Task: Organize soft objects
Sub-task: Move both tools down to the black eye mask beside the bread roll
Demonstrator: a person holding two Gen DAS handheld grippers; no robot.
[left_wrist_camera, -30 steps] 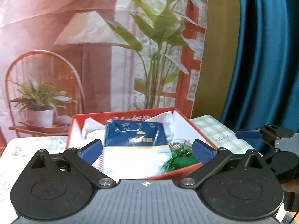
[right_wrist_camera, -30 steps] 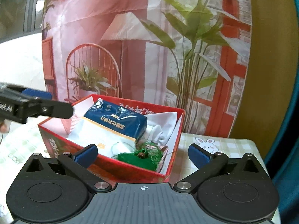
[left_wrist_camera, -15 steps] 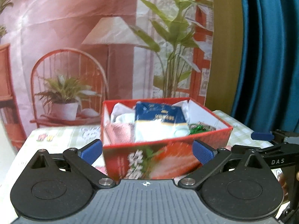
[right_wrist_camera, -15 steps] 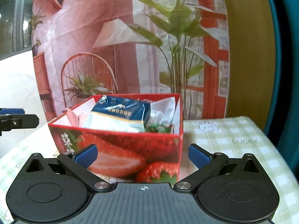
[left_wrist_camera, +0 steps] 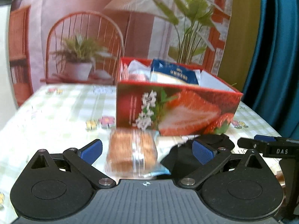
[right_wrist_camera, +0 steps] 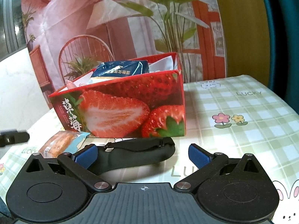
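Done: blue pack (right_wrist_camera: 121, 69) and white items sit in strawberry box (right_wrist_camera: 130, 108) | Left: wrapped bread (left_wrist_camera: 130, 149), black pouch (right_wrist_camera: 138, 155) on tabletop (right_wrist_camera: 243, 112) | left gripper (left_wrist_camera: 146, 149), right gripper (right_wrist_camera: 143, 154) both spread, empty

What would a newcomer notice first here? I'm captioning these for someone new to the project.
The red strawberry-printed box dominates mid-table, with a blue packet poking above its rim. In front of it lie a wrapped bread, between the open left gripper fingers, and a black pouch before the open right gripper.
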